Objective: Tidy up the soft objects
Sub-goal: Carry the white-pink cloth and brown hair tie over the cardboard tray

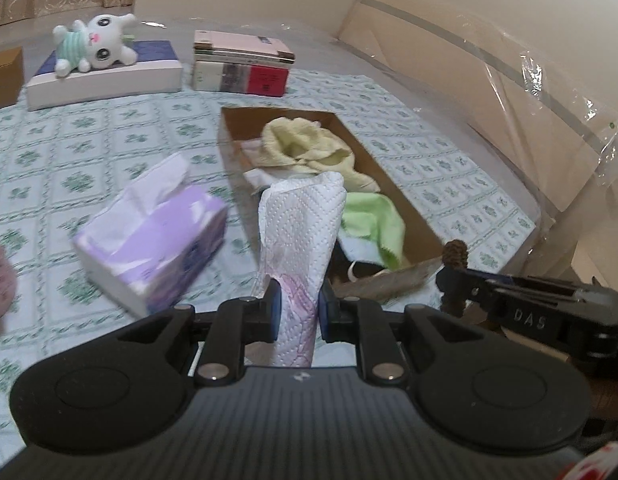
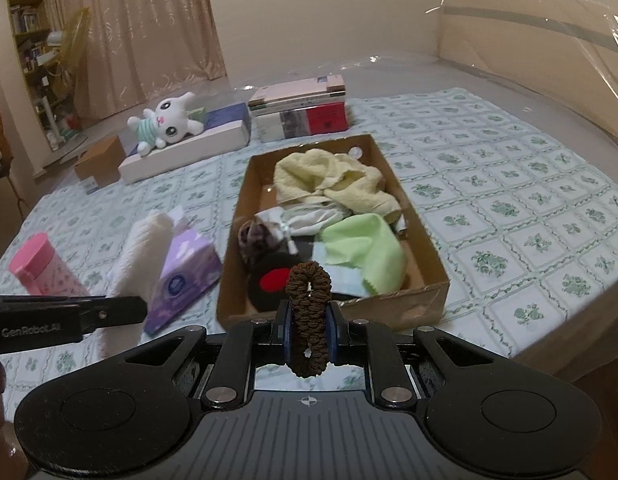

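My left gripper (image 1: pixel 298 304) is shut on a rolled white paper towel (image 1: pixel 299 232) that stands up between its pads, just in front of the near left corner of the cardboard box (image 1: pixel 229 148). My right gripper (image 2: pixel 308 326) is shut on a brown hair scrunchie (image 2: pixel 309 304), held at the near edge of the same cardboard box (image 2: pixel 413 308). Inside the box lie a pale yellow towel (image 2: pixel 333 180), a green cloth (image 2: pixel 365 252), a white cloth (image 2: pixel 309 216) and a black item with a red dot (image 2: pixel 271 280). In the left wrist view the right gripper (image 1: pixel 453 280) with the scrunchie (image 1: pixel 456 254) shows at the right.
A purple tissue pack (image 1: pixel 157 240) lies left of the box on the patterned bedspread (image 2: pixel 509 208). A pink tumbler (image 2: pixel 41 264) stands at the far left. A plush bunny (image 2: pixel 165 124) rests on a flat box, beside stacked books (image 2: pixel 301 112). A plastic-wrapped headboard (image 1: pixel 489 92) runs along the right.
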The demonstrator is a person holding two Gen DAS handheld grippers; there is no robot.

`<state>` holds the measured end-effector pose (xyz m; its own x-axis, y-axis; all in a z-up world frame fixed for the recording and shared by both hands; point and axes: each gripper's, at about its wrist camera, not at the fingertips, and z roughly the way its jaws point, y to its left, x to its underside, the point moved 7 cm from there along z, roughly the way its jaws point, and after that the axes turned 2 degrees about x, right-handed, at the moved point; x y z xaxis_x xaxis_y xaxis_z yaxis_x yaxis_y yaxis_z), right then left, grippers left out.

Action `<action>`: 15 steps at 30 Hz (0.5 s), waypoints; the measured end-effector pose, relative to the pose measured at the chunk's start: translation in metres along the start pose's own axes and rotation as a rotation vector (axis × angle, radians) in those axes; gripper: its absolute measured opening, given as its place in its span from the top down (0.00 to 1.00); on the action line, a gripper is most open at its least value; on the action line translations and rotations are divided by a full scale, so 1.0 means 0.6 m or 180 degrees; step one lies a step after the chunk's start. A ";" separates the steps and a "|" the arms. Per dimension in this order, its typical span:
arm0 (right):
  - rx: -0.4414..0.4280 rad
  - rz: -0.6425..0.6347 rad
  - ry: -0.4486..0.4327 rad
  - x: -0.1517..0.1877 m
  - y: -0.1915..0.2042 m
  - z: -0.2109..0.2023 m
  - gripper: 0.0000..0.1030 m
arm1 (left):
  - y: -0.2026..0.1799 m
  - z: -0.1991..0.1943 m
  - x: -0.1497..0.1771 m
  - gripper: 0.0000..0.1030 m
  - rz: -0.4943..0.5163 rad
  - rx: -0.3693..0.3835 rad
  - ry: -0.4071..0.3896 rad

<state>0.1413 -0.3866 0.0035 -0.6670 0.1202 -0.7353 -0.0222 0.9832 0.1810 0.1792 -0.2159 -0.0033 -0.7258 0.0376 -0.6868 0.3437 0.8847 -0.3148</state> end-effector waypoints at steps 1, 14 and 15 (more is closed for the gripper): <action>0.0004 -0.0001 0.0003 -0.003 -0.004 0.005 0.83 | -0.006 0.008 -0.005 0.84 0.0002 0.0016 0.0001; -0.0020 0.0010 0.0070 -0.058 -0.058 0.095 0.83 | -0.023 0.132 -0.074 0.84 -0.0220 0.0052 -0.0027; -0.0023 0.0022 0.0083 -0.060 -0.062 0.104 0.83 | -0.020 0.142 -0.077 0.84 -0.0244 0.0055 -0.0016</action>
<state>0.2124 -0.4188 -0.0173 -0.6863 0.1234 -0.7168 -0.0228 0.9814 0.1908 0.2594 -0.2680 -0.0233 -0.7475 -0.0322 -0.6635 0.2975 0.8768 -0.3777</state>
